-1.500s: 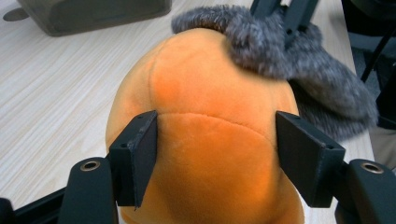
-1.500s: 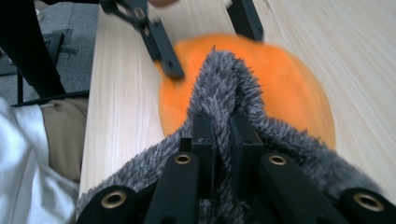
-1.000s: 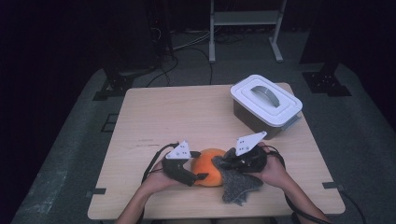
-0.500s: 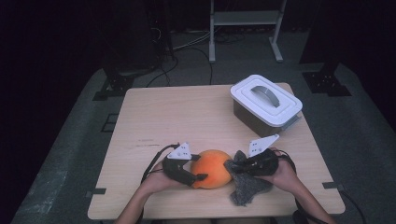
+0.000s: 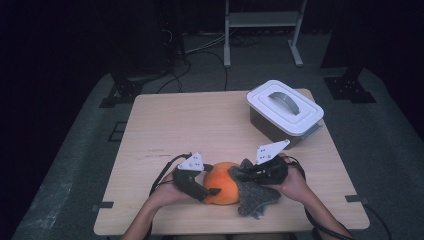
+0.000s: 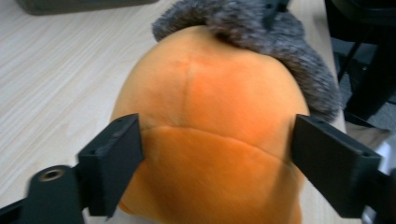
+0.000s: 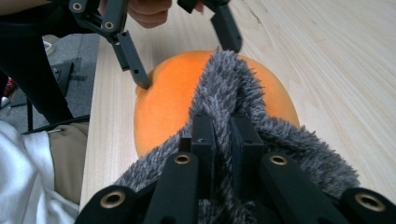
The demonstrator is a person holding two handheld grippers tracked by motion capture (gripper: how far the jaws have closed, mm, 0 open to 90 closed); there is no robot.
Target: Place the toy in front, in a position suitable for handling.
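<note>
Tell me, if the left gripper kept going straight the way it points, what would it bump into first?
The orange plush ball. The left gripper has its jaws on either side of it, having just opened wider, so going on would push deeper onto the ball. Behind that lies the grey fuzzy cloth pinched by the right gripper.

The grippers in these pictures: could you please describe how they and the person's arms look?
The left gripper and the right gripper are black, with flat, squared jaws on arms pinned by brass-coloured rivets. Each carries a grey three-cornered plate with small dark dots on top and trails a black cable. The forearms are bare in the high view; the right gripper view shows a white garment and tan fabric.
</note>
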